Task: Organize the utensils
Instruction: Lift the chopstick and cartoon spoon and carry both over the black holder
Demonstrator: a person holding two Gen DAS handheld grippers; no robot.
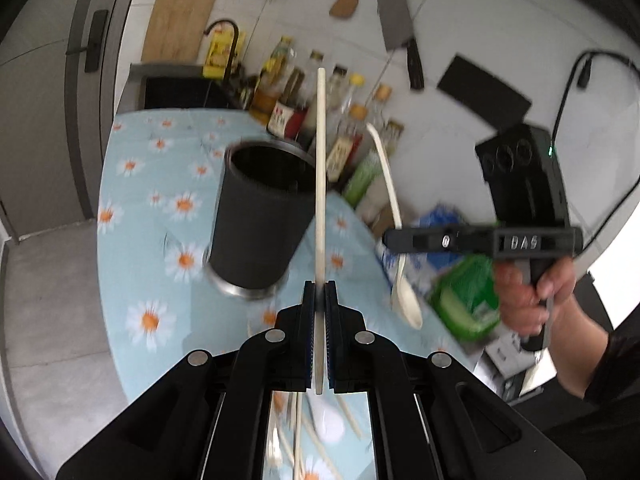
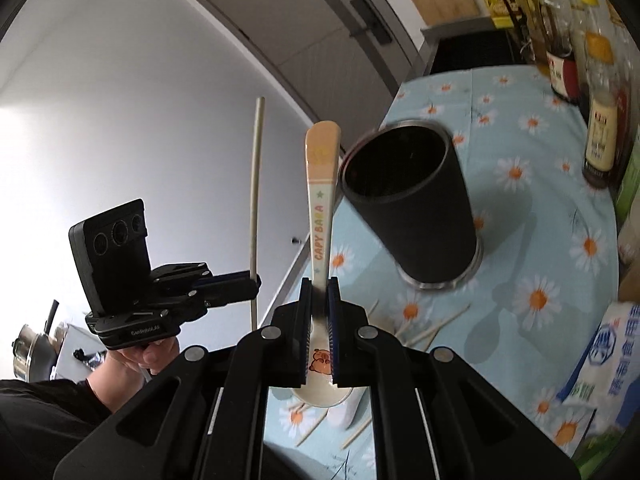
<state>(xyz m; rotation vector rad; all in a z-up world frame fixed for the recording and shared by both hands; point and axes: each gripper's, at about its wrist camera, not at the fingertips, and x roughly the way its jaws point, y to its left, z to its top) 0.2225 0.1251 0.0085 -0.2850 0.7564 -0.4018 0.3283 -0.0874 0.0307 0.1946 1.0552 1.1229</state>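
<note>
Left claw (image 1: 319,292) pinches chopstick (image 1: 321,184); right claw (image 2: 319,288) pinches spoon (image 2: 322,200).

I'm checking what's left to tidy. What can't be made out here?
- Loose chopsticks on the tablecloth: right wrist view, partly hidden by the right gripper; count unclear.
- Spoon bowl: cut off behind the jaws.
- Black holder contents: dark interior, motion blur, both views.
- Bottle labels: blurred.

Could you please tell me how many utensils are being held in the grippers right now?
2. A chopstick is clamped upright in the left gripper, and a cartoon-printed spoon is clamped in the right gripper. More chopsticks lie on the table, some possibly hidden.
</note>
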